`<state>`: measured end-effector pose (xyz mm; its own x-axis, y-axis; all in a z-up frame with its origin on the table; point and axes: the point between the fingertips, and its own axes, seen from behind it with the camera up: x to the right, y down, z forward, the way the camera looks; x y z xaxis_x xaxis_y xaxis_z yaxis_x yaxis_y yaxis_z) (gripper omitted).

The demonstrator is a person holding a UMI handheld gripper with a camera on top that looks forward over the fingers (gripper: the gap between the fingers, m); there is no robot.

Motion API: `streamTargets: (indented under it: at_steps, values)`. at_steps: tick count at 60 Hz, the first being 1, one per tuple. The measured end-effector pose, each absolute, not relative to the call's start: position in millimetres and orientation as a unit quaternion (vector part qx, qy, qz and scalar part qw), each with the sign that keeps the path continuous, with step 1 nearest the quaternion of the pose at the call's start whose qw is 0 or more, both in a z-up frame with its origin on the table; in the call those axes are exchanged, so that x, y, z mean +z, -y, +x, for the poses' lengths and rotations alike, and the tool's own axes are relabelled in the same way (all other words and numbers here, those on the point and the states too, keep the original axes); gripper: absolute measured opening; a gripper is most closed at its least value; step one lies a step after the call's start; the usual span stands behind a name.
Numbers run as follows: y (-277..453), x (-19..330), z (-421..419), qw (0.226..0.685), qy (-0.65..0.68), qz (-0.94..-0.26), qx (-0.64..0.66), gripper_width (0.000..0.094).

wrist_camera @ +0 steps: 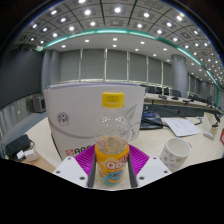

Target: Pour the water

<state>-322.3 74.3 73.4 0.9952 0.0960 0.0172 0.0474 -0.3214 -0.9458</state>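
Hand-held gripper: the hand-held gripper point(112, 168) is reaching forward from 6 o'clock, its two white fingers carrying magenta pads point(86, 157) on their inner faces.
Grip state: both fingers are pressing against the lower body of the clear plastic bottle, one at each side, so the jaws are standing only as far apart as the bottle is wide.
Bottle: the clear plastic bottle with a yellow cap and an orange-and-yellow label point(112, 140) is standing upright between the fingers, its cap pointing toward 12 o'clock.
Bottle contents: the upper part is looking transparent; a liquid level cannot be told.
Bucket: a large white round plastic bucket point(72, 115) is standing directly beyond the bottle, its rim showing at about the height of the cap, with a small round mark on its wall toward 9 o'clock.
Cup: a white patterned paper cup point(176, 152) is standing on the table at 3 o'clock of the bottle, near the right finger and apart from it.
Table: the pale wooden table point(190, 143) is carrying the bucket and cup, and papers point(184, 126) are lying farther off toward 2 o'clock.
Surroundings: a large room with rows of round ceiling lights point(100, 20) is stretching behind.
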Motion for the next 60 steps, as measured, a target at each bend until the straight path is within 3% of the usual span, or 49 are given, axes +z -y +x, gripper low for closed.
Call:
streamTargets:
  at_steps: [8, 15, 24, 31, 42, 60]
  values:
    - [-71, 82, -323, 0.589, 0.046, -0.807, 0.028, 0.0408]
    - [-65, 106, -325, 0.594, 0.027, -0.802, 0.065, 0.0392]
    - [-61, 141, -325, 0.573, -0.067, -0.79, 0.206, 0.0391]
    - [-59, 181, -326, 0.523, -0.181, -0.748, 0.366, 0.0389]
    - [-67, 212, -301, 0.404, -0.354, -0.615, 0.578, 0.0388]
    - [-81, 193, -266, 0.281, -0.483, -0.461, 0.689, 0.0388]
